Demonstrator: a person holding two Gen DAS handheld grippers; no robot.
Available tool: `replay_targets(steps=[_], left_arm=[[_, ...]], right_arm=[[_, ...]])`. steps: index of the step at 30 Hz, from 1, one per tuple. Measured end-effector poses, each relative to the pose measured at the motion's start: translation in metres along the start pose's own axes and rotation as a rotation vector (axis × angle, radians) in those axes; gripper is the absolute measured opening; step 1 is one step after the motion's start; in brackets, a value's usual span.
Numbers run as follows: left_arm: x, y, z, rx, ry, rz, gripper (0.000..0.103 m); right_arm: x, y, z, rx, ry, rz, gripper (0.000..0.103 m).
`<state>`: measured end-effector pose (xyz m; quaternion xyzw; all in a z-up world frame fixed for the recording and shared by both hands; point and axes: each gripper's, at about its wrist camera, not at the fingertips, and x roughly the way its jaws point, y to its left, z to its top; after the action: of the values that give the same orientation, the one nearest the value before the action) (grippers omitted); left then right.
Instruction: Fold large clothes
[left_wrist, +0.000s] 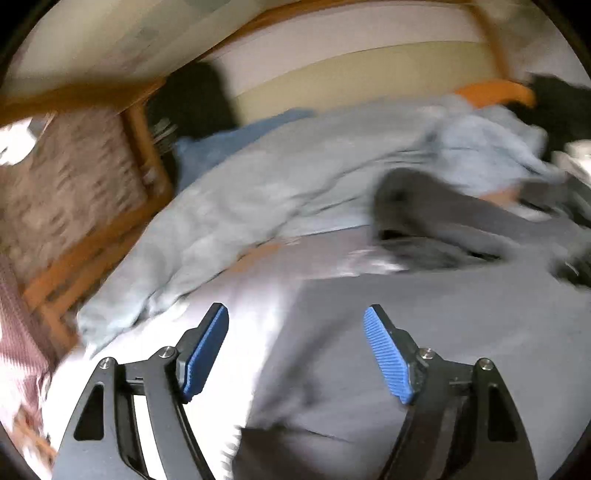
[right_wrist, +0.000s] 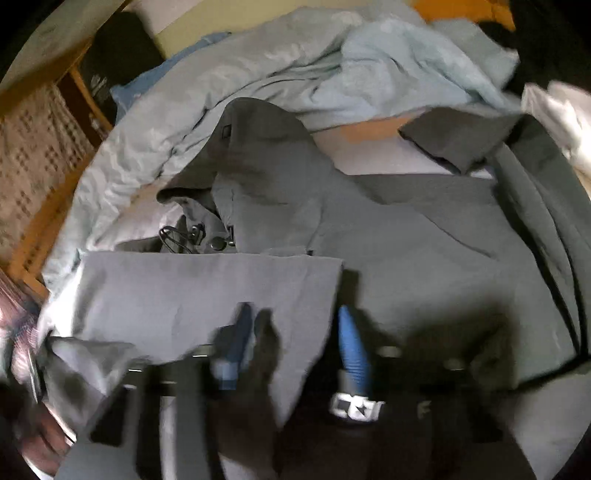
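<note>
A large grey hooded jacket (right_wrist: 424, 236) lies spread on the bed, its hood (right_wrist: 258, 162) toward the far side and one sleeve (right_wrist: 207, 295) folded across the front. My right gripper (right_wrist: 295, 321) hovers just above that folded sleeve's edge, jaws apart with nothing between them. In the left wrist view the grey jacket (left_wrist: 424, 332) fills the lower right. My left gripper (left_wrist: 295, 317) is wide open and empty above it. The left wrist view is blurred by motion.
A crumpled light blue duvet (right_wrist: 295, 66) lies behind the jacket, also seen in the left wrist view (left_wrist: 240, 192). A wooden bed frame (left_wrist: 147, 147) and a patterned fabric (left_wrist: 62, 173) are at left. White sheet (left_wrist: 192, 332) shows beside the jacket.
</note>
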<state>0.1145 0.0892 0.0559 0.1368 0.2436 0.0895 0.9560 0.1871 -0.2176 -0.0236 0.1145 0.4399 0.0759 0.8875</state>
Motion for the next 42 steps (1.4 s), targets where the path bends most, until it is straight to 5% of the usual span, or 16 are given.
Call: replay_targets(steps=[3, 5, 8, 13, 19, 20, 23, 24, 26, 30, 32, 34, 36, 39, 40, 42], left_arm=[[0.041, 0.05, 0.006, -0.205, 0.148, -0.093, 0.075], [0.056, 0.075, 0.002, -0.358, 0.203, -0.129, 0.074], [0.061, 0.084, -0.008, -0.457, 0.224, -0.24, 0.074], [0.066, 0.054, -0.015, -0.358, 0.262, -0.294, 0.075], [0.106, 0.022, -0.019, -0.182, 0.466, -0.285, 0.076], [0.108, 0.02, -0.018, -0.167, 0.46, -0.292, 0.071], [0.116, 0.011, -0.014, -0.082, 0.478, -0.314, 0.007], [0.117, 0.007, -0.013, -0.033, 0.464, -0.257, 0.004], [0.114, 0.007, -0.011, 0.041, 0.383, -0.121, 0.0], [0.097, 0.036, -0.004, 0.018, 0.249, 0.113, 0.0], [0.09, 0.049, -0.003, -0.042, 0.252, -0.025, 0.003], [0.079, 0.056, -0.006, -0.081, 0.272, -0.136, 0.021], [0.069, 0.058, -0.013, -0.089, 0.292, -0.166, 0.067], [0.064, 0.05, -0.025, -0.075, 0.327, -0.209, 0.069], [0.068, 0.046, -0.026, -0.083, 0.349, -0.224, 0.066], [0.074, 0.045, -0.027, -0.127, 0.364, -0.223, 0.004]], right_arm=[[-0.004, -0.01, 0.013, 0.057, -0.022, -0.001, 0.01], [-0.033, -0.029, 0.028, 0.115, -0.151, -0.005, 0.007], [-0.067, -0.025, 0.042, 0.014, -0.302, -0.115, 0.007], [-0.056, -0.004, 0.039, -0.238, -0.247, -0.297, 0.007], [-0.016, -0.016, 0.015, -0.233, -0.083, -0.342, 0.013], [-0.02, -0.019, 0.013, -0.211, -0.094, -0.335, 0.017], [-0.048, -0.017, 0.001, -0.228, -0.221, -0.278, 0.047], [-0.056, -0.013, -0.005, -0.266, -0.264, -0.275, 0.066], [-0.068, -0.006, -0.013, -0.315, -0.303, -0.291, 0.073], [-0.086, 0.003, -0.028, -0.299, -0.269, -0.183, 0.074], [-0.094, 0.011, -0.037, -0.316, -0.243, -0.118, 0.074], [-0.096, 0.023, -0.044, -0.351, -0.197, -0.045, 0.074], [-0.09, 0.035, -0.05, -0.377, -0.145, 0.028, 0.074], [-0.064, 0.052, -0.054, -0.432, -0.054, -0.009, 0.074], [-0.047, 0.055, -0.055, -0.45, -0.006, -0.077, 0.074], [-0.031, 0.054, -0.054, -0.44, -0.011, -0.153, 0.066]])
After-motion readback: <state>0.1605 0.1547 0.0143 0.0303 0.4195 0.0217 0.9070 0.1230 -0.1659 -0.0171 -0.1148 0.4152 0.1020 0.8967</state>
